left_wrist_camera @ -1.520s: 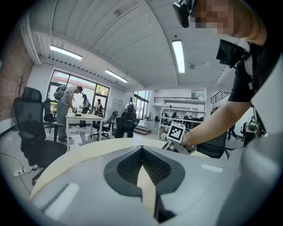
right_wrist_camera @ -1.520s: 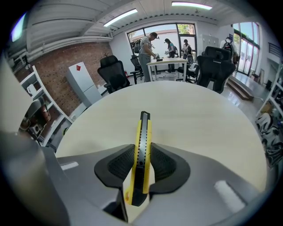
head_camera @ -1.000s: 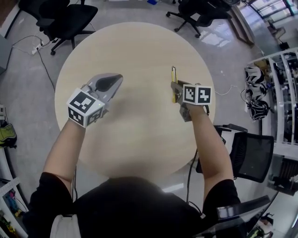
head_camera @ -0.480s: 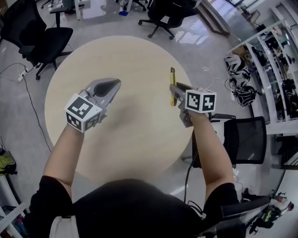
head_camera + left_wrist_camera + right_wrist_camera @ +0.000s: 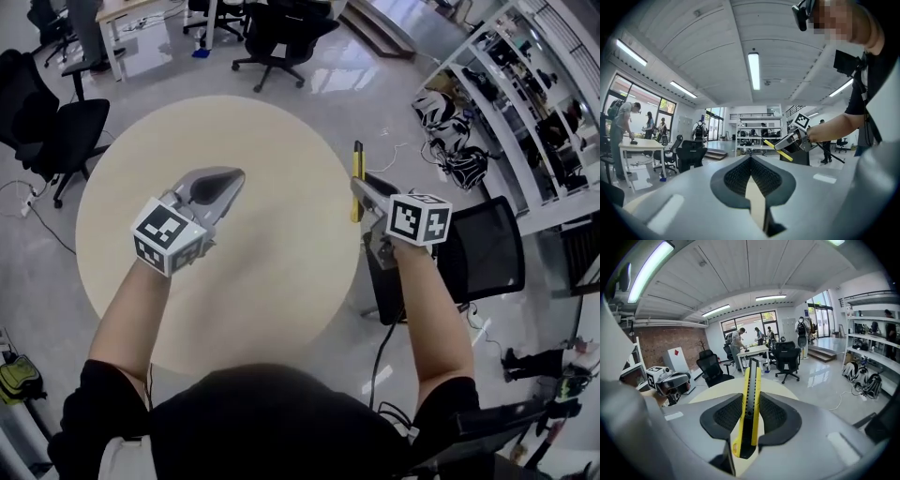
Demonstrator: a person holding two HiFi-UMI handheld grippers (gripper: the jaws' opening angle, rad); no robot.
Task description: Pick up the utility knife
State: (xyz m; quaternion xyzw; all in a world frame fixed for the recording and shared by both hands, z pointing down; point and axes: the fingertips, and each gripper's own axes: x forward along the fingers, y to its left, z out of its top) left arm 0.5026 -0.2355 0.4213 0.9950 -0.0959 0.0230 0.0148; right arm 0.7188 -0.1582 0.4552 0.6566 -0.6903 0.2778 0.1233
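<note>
The utility knife (image 5: 357, 169) is yellow with a black slider, and it is lifted off the round beige table (image 5: 262, 281). My right gripper (image 5: 362, 195) is shut on it, near the table's right edge. In the right gripper view the knife (image 5: 751, 380) stands lengthwise between the dark pads, its tip pointing away from my right gripper (image 5: 749, 420). My left gripper (image 5: 228, 180) hovers over the table's left half, jaws together and holding nothing. The left gripper view shows my left gripper (image 5: 750, 161) with its tips meeting, and the knife (image 5: 778, 150) in the other gripper beyond.
Black office chairs (image 5: 277, 23) stand beyond the table, and another chair (image 5: 487, 253) is just right of my right arm. Shelving (image 5: 525, 112) with gear lines the right side. People stand at a white desk (image 5: 752, 350) in the distance.
Both grippers have risen higher above the table. The right one has carried the knife to the right, out to the table's edge. Both grips look unchanged.
</note>
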